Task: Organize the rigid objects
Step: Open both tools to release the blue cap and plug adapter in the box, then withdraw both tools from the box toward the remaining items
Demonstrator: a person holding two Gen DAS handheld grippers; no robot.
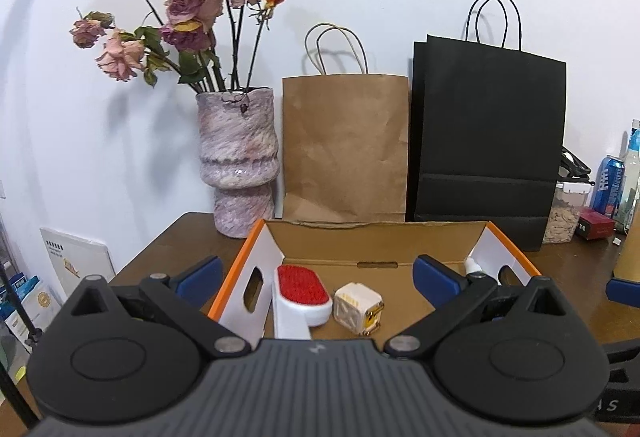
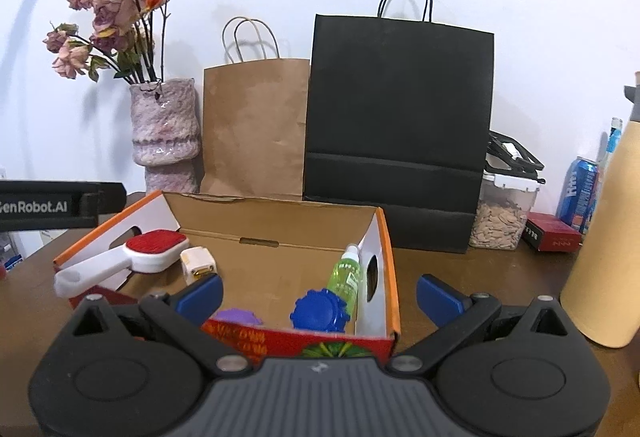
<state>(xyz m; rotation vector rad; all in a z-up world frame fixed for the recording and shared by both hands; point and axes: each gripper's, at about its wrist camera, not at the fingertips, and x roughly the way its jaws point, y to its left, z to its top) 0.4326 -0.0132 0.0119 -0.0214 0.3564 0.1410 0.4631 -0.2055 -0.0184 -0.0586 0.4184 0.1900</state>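
The left gripper (image 1: 318,277) has its jaws spread wide and empty above the open cardboard box (image 1: 372,243); its body hides the box's near wall. The right gripper (image 2: 320,295) is likewise spread, holding nothing, half covering a purple disc (image 2: 239,316). Inside lie a white lint brush (image 1: 300,297) with red pad, a cream cube (image 1: 358,307), a blue gear-edged cap (image 2: 320,311) and a green spray bottle (image 2: 346,277) leaning on the right wall.

A dark brown wooden table (image 2: 460,277) carried an open orange-edged cardboard box (image 2: 280,229), a mottled pink ceramic vase (image 2: 166,133), a brown paper bag (image 2: 256,129), a black paper bag (image 2: 400,133), a clear lidded container (image 2: 504,213) and a tan bottle (image 2: 608,237).
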